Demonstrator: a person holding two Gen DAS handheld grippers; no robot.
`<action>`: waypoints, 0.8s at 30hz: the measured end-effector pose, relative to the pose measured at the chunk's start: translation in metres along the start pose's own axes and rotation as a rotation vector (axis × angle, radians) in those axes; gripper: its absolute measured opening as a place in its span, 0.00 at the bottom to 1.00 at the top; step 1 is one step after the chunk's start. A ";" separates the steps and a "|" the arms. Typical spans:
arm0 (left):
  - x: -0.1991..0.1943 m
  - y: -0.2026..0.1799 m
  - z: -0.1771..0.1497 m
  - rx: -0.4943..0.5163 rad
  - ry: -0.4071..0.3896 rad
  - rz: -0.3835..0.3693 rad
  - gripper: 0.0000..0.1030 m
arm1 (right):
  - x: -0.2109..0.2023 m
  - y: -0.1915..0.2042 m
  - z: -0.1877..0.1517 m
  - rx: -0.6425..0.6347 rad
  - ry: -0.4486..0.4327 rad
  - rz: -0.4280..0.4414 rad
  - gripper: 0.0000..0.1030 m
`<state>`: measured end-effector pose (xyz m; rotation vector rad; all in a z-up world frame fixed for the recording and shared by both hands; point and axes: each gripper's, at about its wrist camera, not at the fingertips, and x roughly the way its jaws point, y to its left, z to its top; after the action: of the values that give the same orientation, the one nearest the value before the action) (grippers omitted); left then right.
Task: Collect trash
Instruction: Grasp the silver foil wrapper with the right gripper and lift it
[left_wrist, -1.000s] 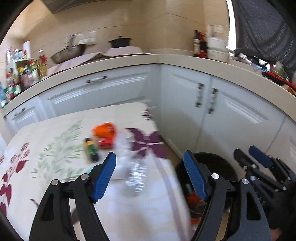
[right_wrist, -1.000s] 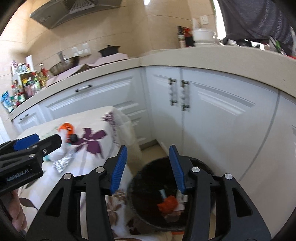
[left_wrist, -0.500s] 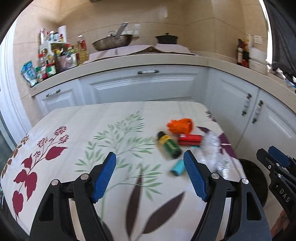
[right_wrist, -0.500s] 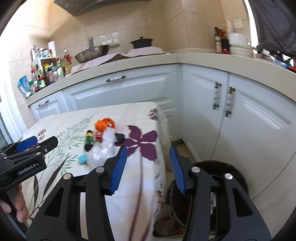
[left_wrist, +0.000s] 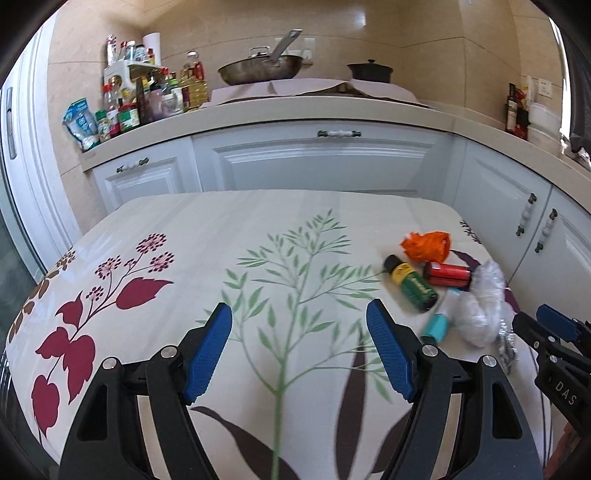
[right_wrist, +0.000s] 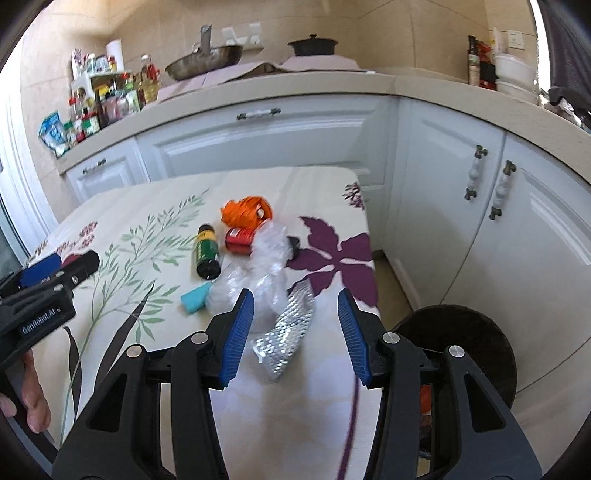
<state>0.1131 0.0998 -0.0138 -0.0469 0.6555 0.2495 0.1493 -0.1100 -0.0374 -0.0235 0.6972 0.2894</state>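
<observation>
My left gripper (left_wrist: 299, 349) hangs over the middle of the table with its blue pads apart and nothing between them, only the printed green sprig of the tablecloth (left_wrist: 207, 236) showing in the gap; my right gripper (right_wrist: 295, 334) is over the table's right edge, jaws apart too and gripping nothing, a crumpled silver foil wrapper (right_wrist: 286, 338) lying on the cloth in the gap between the pads without either pad touching it that I can see; just beyond the foil sits a wad of clear plastic film (right_wrist: 264, 271), and touching its left side a small teal piece (right_wrist: 194, 297); further toward the far right corner lie a green bottle with a yellow band (right_wrist: 207, 251) on its side, a red can (right_wrist: 238, 240) on its side, and an orange crumpled bag (right_wrist: 245, 212), all bunched close together; a small black object (right_wrist: 293, 243) peeks out behind the plastic, too hidden for me to tell what it is; on the floor beside the table's right edge, against the white cabinets (right_wrist: 480, 206), stands the black trash bin (right_wrist: 465, 339), something orange showing inside it; a hand (right_wrist: 31, 400) holds the left gripper's handle at the lower left of the right wrist view
</observation>
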 end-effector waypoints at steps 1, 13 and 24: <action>0.001 0.004 0.000 -0.007 0.004 0.002 0.71 | 0.002 0.002 0.000 -0.004 0.011 -0.003 0.45; 0.008 0.029 -0.005 -0.060 0.031 -0.017 0.71 | 0.020 0.011 -0.007 -0.030 0.125 -0.038 0.42; 0.004 0.020 -0.008 -0.046 0.032 -0.043 0.71 | 0.023 0.007 -0.008 -0.003 0.149 -0.019 0.23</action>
<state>0.1069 0.1192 -0.0218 -0.1096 0.6800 0.2228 0.1596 -0.0987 -0.0576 -0.0546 0.8444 0.2723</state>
